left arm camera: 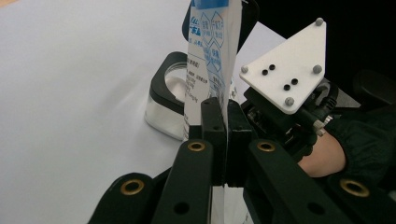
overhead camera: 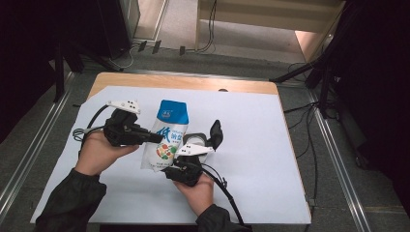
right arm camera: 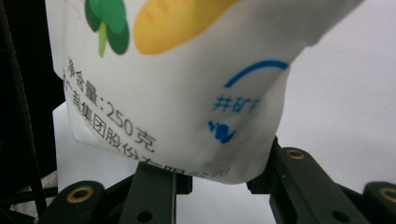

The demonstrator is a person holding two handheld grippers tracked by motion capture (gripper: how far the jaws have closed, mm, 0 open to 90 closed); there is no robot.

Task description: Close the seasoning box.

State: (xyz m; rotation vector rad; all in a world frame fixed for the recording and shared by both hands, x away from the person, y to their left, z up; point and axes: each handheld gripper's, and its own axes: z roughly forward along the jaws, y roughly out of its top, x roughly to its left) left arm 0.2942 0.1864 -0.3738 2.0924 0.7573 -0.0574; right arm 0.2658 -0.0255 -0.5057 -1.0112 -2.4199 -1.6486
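A white and blue pouch (overhead camera: 166, 137), printed with vegetables and Chinese lettering, is held above the white sheet (overhead camera: 256, 145) that covers the table (overhead camera: 183, 82), near its middle, tilted with its blue top end away from the person. The left gripper (overhead camera: 153, 138) comes in from the side and is clamped tight on the pouch's thin side edge; the left gripper view shows its two black jaws pressed together with the flat seam of the bag pinched between them, which is likely why the bag stands on edge in that view rather than sagging. The right gripper (overhead camera: 191, 152) takes the bag from below: in the right gripper view the pouch (right arm camera: 177, 88) has its rounded bottom corner sitting between the jaws, which stand partly apart and press on the full, bulging base from either side. Judging by this, one grip steadies the bag by its seam while the other carries the weight at the bottom, so that the pouch can be turned or tipped without slipping. Just beside the bag, on the sheet, stands a small clear container (left arm camera: 169, 98) with a black rim and something white inside; in the high view it (overhead camera: 196, 140) lies close behind the right gripper. That closeness suggests the pouch is being brought to it, perhaps to be emptied there.
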